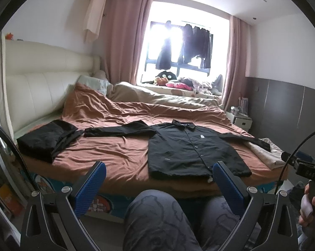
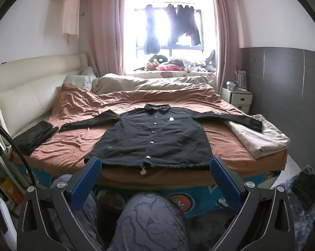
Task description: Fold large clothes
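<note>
A black button-up jacket (image 1: 190, 146) lies flat and face up on the brown bedspread (image 1: 115, 152), sleeves spread to both sides, hem at the bed's near edge. It also shows in the right wrist view (image 2: 155, 140). My left gripper (image 1: 158, 174) is open and empty, held short of the bed, left of the jacket's hem. My right gripper (image 2: 155, 170) is open and empty, held in front of the hem, its blue pads (image 2: 222, 177) level with the hem's two corners. Neither gripper touches the cloth.
A folded black garment (image 1: 46, 140) lies at the bed's left end. A folded beige blanket (image 2: 259, 138) lies under the jacket's right sleeve. The person's knee (image 2: 151, 219) is below the grippers. A white nightstand (image 2: 237, 98) stands at the right wall.
</note>
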The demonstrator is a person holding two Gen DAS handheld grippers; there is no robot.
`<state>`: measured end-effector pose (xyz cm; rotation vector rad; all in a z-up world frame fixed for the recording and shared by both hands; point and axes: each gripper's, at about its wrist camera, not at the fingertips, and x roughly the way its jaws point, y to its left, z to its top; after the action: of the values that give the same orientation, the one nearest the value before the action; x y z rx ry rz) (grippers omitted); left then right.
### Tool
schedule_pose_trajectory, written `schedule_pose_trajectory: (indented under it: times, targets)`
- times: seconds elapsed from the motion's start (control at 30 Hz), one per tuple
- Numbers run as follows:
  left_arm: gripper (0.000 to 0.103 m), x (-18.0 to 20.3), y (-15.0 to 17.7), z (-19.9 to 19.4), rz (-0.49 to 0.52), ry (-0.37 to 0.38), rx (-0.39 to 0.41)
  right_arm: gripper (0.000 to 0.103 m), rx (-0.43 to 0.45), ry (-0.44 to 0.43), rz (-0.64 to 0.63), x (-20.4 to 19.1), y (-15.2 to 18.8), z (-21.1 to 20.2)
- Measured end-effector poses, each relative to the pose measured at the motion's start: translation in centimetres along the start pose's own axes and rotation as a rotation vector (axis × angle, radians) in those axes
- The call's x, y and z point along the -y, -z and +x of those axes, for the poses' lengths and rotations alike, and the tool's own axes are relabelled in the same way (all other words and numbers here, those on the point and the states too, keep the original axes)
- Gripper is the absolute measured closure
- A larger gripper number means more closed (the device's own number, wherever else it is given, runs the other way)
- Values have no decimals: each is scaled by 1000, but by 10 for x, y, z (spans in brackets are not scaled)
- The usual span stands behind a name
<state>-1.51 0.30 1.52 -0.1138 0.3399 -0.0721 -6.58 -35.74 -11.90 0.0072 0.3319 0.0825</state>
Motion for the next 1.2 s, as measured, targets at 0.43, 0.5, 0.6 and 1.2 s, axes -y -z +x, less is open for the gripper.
schedule_pose_trajectory:
  times: [0.43,0.5,0.6,1.2]
  targets:
    - [1,-4,5,-1,-9,1,5,0,9,2,-2,5,1,1]
    - [1,-4,6,1,-15,0,10,0,10,7,-13,5,-1,2]
    - [1,-6,4,5,-29,1,7,0,12,11,-7,7,-4,6]
    - [1,-22,-15,47,-43,-48,-25,0,-25,-43,-5,14,-24,61]
